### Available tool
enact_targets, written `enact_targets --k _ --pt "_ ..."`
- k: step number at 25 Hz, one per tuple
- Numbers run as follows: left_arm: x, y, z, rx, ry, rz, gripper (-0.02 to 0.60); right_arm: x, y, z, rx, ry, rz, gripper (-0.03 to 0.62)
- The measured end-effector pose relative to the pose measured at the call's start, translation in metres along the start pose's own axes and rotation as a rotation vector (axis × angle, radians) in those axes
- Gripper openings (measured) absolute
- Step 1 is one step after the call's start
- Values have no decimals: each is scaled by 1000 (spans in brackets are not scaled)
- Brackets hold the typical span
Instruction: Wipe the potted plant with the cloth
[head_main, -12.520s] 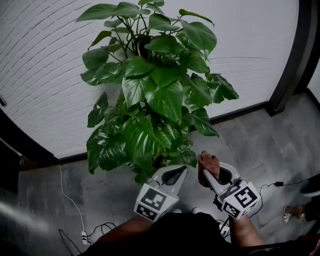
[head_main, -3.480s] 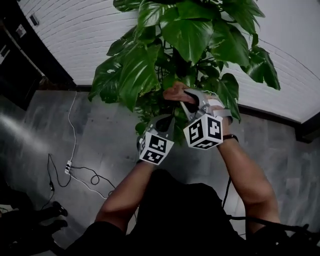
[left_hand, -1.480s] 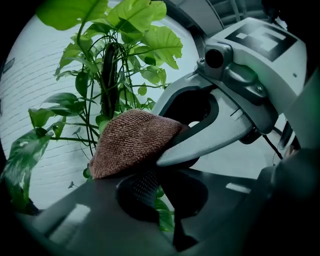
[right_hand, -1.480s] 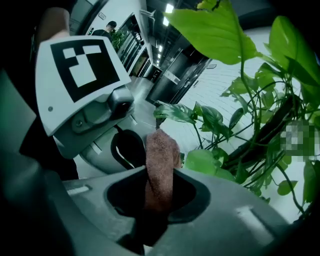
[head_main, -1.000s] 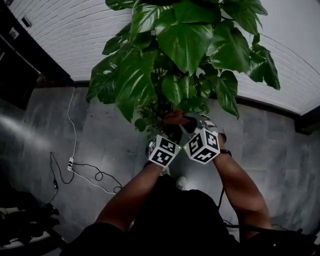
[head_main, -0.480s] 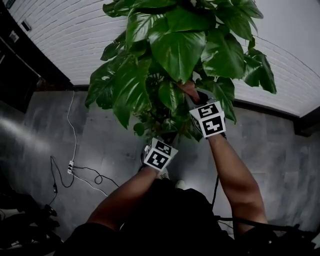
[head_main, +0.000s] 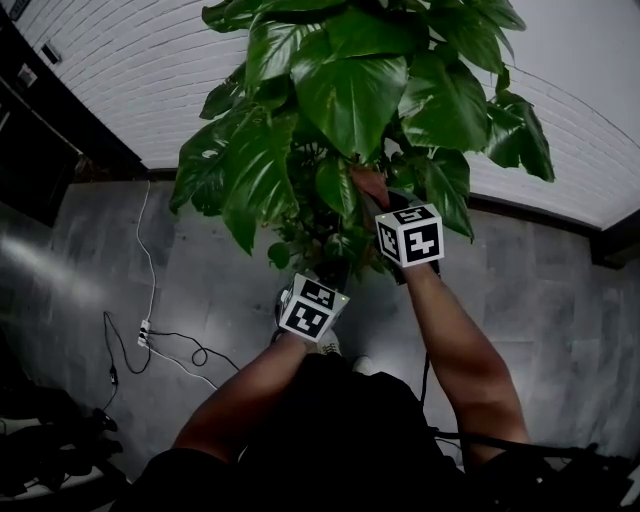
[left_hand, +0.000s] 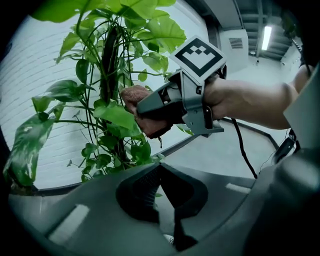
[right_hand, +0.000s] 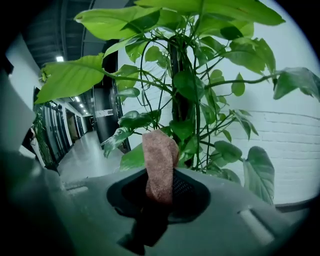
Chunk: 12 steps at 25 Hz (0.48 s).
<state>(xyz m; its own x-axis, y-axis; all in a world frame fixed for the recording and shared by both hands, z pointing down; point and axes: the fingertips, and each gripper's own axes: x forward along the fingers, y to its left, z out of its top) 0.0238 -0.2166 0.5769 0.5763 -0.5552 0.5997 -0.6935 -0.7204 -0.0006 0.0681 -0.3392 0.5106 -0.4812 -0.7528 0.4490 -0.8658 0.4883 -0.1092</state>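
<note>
Amid the potted plant (head_main: 352, 88), right claw (right_hand: 159, 194) clamps the cloth (right_hand: 160, 159); left claw (left_hand: 169, 202) seems closed.

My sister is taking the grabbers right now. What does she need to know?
Right gripper: shut on the brown cloth, raised among the leaves of the potted plant, near the main stem. The cloth seems to touch a leaf.
Left gripper: shut, holding nothing, lower down by the bottom leaves.
Done: cloth gripped and at the plant. Which leaves are already wiped cannot be told.
Left: wipe the leaves one by one; the left gripper could probably steady each.
</note>
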Motion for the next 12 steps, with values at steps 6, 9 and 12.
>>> enact_targets --k 6,9,12 --pt "0 -4 -3 -12 -1 4 17 -11 1 -27 -17 43 -13 67" --pt "-1 -9 -3 -15 -4 0 17 -17 -1 -36 -24 55 -19 67" --pt "0 -14 -1 -12 -7 -8 17 -22 -5 -43 -24 65 -28 67"
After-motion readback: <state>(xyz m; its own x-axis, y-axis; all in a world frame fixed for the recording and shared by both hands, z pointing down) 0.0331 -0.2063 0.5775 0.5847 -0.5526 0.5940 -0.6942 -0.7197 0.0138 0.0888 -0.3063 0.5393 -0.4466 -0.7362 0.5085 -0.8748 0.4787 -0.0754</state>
